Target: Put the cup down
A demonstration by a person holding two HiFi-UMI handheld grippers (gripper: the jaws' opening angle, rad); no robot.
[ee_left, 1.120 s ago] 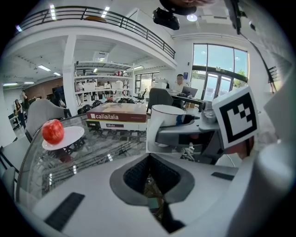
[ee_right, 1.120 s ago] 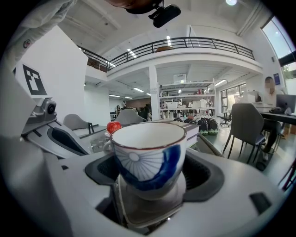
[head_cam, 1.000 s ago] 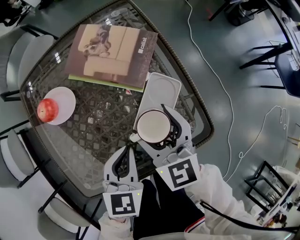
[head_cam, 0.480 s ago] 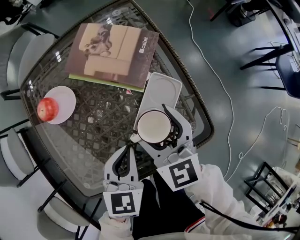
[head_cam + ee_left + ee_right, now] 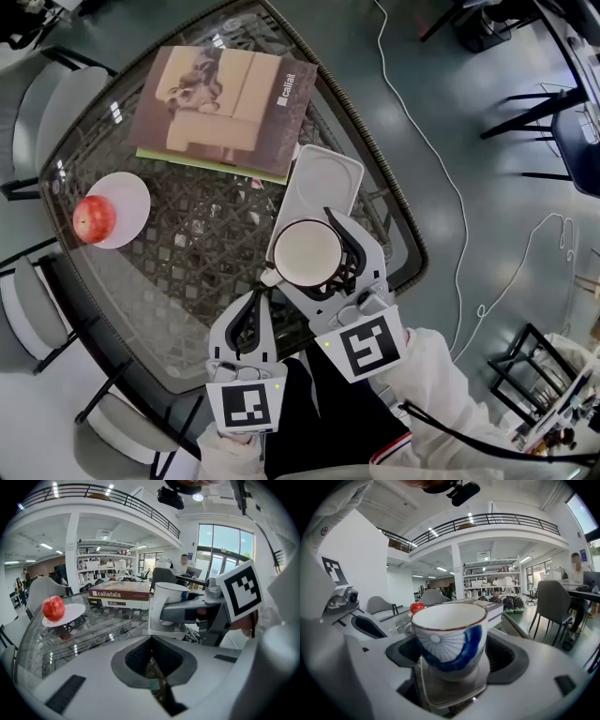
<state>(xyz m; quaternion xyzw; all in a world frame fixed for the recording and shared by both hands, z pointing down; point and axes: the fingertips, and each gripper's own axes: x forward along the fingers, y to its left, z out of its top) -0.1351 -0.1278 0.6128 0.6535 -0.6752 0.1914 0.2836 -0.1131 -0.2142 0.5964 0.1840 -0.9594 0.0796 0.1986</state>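
A white cup (image 5: pixel 307 251) with a blue pattern (image 5: pixel 451 634) and a red-brown rim sits between the jaws of my right gripper (image 5: pixel 302 255), which is shut on it. It hangs over the near end of a white rectangular tray (image 5: pixel 328 176) at the front right of the glass table (image 5: pixel 178 281). Whether its base touches the tray I cannot tell. In the left gripper view the cup (image 5: pixel 168 594) stands just ahead to the right, with the tray (image 5: pixel 164 631) below it. My left gripper (image 5: pixel 257 300) waits shut with nothing in it, near the table's front edge, left of the cup.
A thick book (image 5: pixel 220 112) lies at the back of the table, close to the tray's far end. A red apple (image 5: pixel 94 218) rests on a small white plate (image 5: pixel 129 199) at the left. Grey chairs (image 5: pixel 37 103) ring the table's left side. A white cable (image 5: pixel 441 159) runs across the floor on the right.
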